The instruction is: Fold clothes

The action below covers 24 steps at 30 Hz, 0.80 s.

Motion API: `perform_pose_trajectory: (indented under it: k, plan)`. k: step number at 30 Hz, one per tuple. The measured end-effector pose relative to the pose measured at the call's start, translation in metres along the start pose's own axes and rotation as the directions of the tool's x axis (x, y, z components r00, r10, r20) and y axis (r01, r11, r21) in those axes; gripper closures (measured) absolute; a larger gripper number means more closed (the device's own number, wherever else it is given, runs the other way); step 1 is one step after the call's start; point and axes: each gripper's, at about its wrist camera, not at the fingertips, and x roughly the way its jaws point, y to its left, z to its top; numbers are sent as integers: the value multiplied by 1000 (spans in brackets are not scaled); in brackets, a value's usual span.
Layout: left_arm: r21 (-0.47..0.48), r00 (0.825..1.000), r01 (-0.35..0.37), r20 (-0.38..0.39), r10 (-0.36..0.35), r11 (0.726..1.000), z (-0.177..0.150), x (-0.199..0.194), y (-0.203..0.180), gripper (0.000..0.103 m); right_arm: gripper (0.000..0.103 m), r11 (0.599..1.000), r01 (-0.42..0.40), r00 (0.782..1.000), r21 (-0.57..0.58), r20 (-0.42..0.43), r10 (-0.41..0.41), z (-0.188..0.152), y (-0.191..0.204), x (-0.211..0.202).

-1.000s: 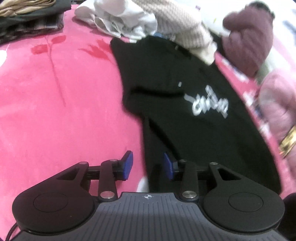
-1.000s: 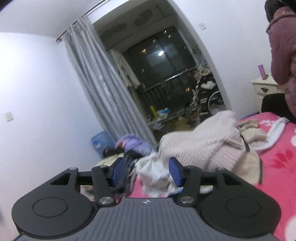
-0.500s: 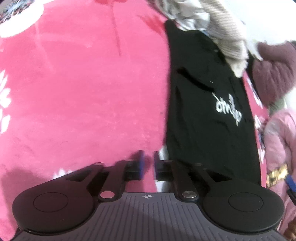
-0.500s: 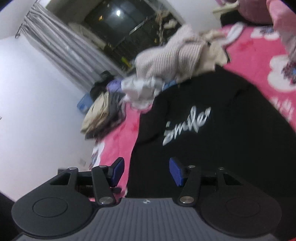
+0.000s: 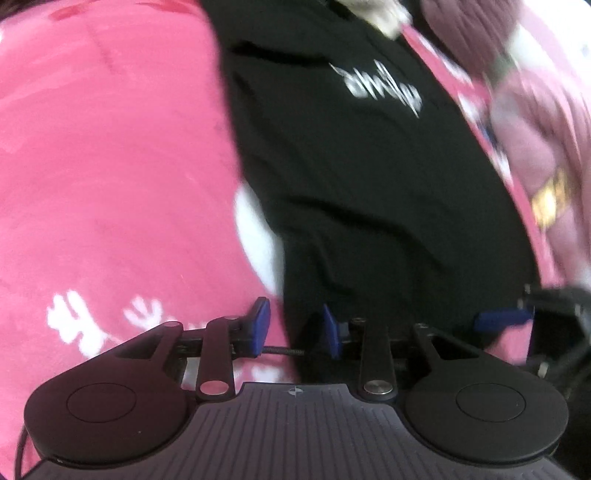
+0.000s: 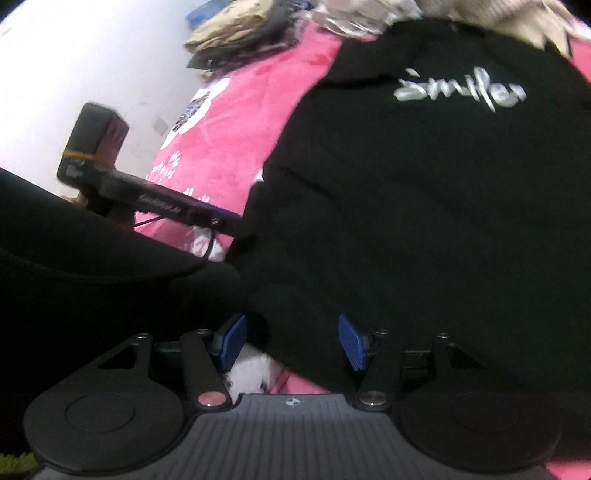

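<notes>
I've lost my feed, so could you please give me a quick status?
Left gripper just opened, straddling the black shirt's edge. Right gripper open over its hem. Shirt flat on pink blanket; path clear.

A bed (image 6: 236, 122) covered with a bright pink blanket (image 5: 110, 166), patterned with white flowers, carries everything. A black T-shirt (image 6: 424, 192) with silver lettering on its chest lies spread flat on the blanket, its lower hem toward the near edge. At the far end, touching the shirt's top, sits a heap of pale knitted and white clothes (image 6: 369, 11), and beside it a darker stack of folded clothes (image 6: 240, 33).
</notes>
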Motion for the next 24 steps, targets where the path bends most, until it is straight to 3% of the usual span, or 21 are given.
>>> perform_pose_trajectory:
  k: [2,4,8,10,13,15,18,21,24]
  plan:
    - [46,1000,-18,-21,19,999,1,-6,-1,72,44,999,36,999,37,9,-36,-4,-8,-6]
    - [70,998,-65,13,64,995,8,-18,0,72,44,993,68,997,97,30,-71,-8,-19,-15]
    - [34,976,-151,166,143,988,31,-47,5,71,41,966,93,985,243,116,-124,-11,-45,-47]
    - [0,956,-156,251,151,988,41,-56,2,71,39,942,73,978,327,164,-132,-14,-59,-62]
    - [18,956,-64,287,57,998,53,-52,-11,71,37,907,26,968,420,217,-129,-19,-73,-79]
    - [72,964,32,260,-50,997,57,-37,-27,70,37,885,16,961,465,239,-143,-22,-80,-84]
    - [120,975,175,114,-188,977,56,-2,-44,69,36,862,9,952,507,261,-163,-29,-87,-91]
    - [141,974,226,-25,-225,964,47,22,-54,69,36,851,20,943,525,274,-190,-35,-93,-99]
    - [123,969,241,-82,-232,963,35,30,-52,69,35,846,44,934,531,278,-223,-40,-100,-108]
